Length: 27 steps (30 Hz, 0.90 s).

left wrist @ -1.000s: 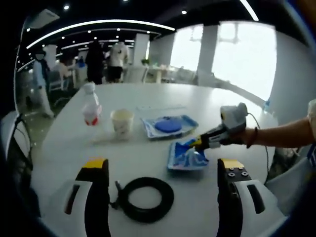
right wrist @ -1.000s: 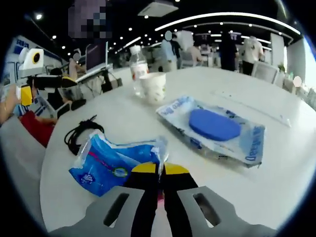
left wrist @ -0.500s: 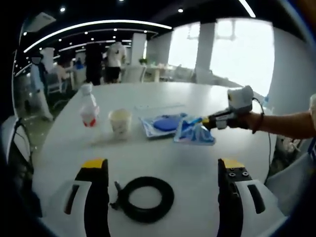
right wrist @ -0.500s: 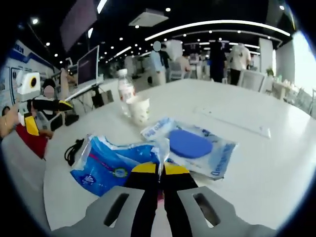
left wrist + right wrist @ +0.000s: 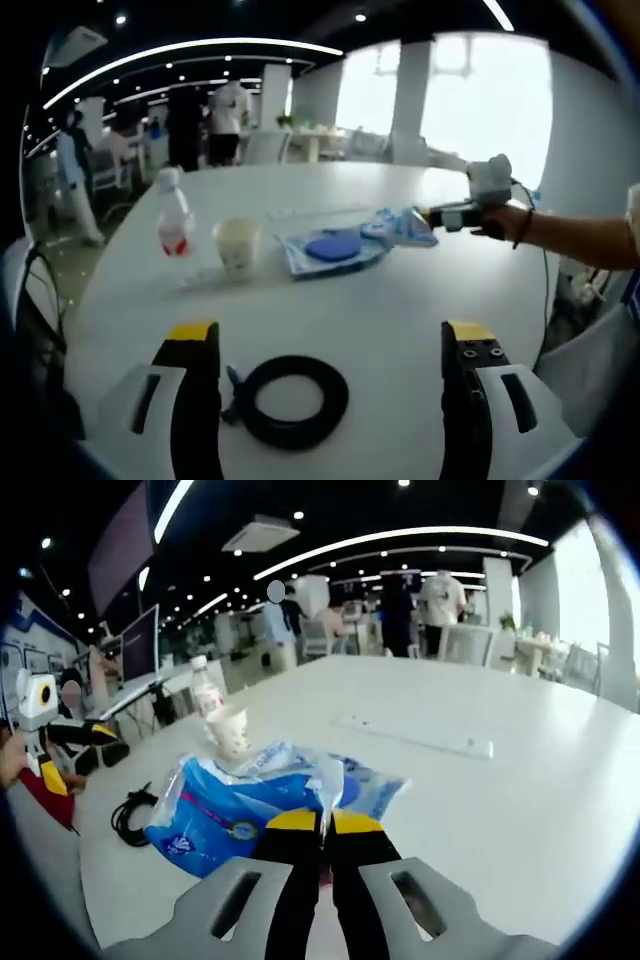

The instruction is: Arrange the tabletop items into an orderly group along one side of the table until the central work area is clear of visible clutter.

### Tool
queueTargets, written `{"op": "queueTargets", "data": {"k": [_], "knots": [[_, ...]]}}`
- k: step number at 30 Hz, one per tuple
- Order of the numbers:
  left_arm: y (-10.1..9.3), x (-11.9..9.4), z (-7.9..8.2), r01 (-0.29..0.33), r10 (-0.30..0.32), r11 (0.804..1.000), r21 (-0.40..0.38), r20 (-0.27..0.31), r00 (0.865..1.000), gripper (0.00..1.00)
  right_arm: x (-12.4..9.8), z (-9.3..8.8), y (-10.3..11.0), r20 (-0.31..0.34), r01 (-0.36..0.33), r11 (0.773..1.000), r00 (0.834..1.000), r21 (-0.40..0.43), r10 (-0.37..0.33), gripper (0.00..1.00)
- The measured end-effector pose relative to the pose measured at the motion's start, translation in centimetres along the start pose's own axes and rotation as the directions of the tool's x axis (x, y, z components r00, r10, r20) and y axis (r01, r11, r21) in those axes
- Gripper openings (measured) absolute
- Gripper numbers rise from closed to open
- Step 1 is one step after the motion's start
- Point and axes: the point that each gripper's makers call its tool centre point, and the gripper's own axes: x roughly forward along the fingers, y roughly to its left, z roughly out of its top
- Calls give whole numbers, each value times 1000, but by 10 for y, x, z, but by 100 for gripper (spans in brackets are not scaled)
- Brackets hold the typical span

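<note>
White table (image 5: pixel 400 300) lies bare ahead; right gripper (image 5: pixel 322 825) clamps blue packet (image 5: pixel 235 810), left gripper (image 5: pixel 325 335) spread wide.

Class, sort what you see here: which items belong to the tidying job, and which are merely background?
Job items: blue packet held in the right tool, sponge pack, paper cup, bottle, cable coil.

Background: people, chairs, monitor.

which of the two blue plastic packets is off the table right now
The crinkled blue tissue packet, pinched in the shut right gripper and held in the air. The other, the clear packet with the blue disc, lies flat on the table beside the paper cup.
</note>
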Motion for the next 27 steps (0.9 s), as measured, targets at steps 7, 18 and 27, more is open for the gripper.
{"op": "queueTargets", "data": {"k": [7,18,27], "knots": [[-1,1,-1,1,-1,1000,4,-6,1000,88,-11,6,-32,40,71,994,996,79,-74,3],[-8,2,-1,18,-18,1000,20,-13,1000,88,-24,7,-77,38,223,967,973,121,-229,3],[-7,1,-3,13,-13,1000,20,-19,1000,88,-29,-4,-94,19,286,945,956,156,-292,3]]}}
